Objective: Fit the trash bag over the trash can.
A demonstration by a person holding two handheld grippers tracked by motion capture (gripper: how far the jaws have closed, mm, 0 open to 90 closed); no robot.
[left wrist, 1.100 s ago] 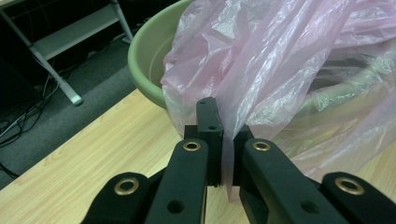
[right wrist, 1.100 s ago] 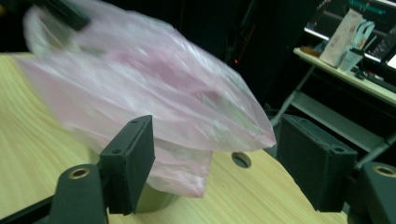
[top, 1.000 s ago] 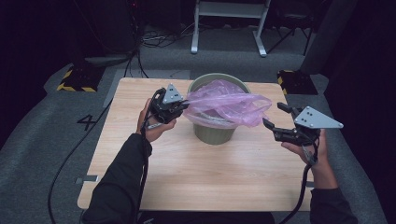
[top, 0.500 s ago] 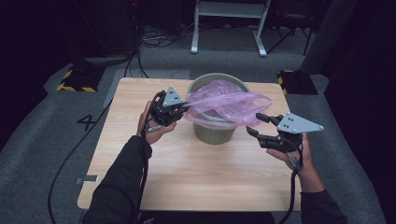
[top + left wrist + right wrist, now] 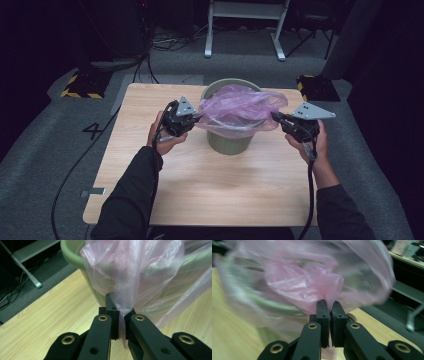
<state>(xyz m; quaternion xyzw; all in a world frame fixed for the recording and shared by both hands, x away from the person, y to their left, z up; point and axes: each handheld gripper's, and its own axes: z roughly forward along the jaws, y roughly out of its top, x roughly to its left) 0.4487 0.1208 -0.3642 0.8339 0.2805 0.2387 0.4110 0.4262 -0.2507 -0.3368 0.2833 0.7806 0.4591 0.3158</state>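
A green bin (image 5: 229, 142) stands on the wooden table (image 5: 200, 185), with a pink plastic bag (image 5: 240, 107) spread loosely over its mouth. My left gripper (image 5: 196, 120) is at the bin's left side, shut on the bag's left edge; the film (image 5: 121, 307) runs down between its jaws beside the bin's wall (image 5: 75, 257). My right gripper (image 5: 276, 117) is at the bin's right side. Its jaws have just been closing and are now shut on a bunch of the bag (image 5: 322, 287), pinched at my right gripper's tips (image 5: 328, 305).
A white metal stand (image 5: 245, 20) and cables lie on the grey floor beyond the table. Two yellow-and-black striped blocks (image 5: 80, 85) (image 5: 317, 87) sit by the table's far corners. Bare tabletop lies in front of the bin.
My right gripper has moved left from beside the table's right edge up to the bin and closed on the bag's right side. The left gripper has kept its hold and place.
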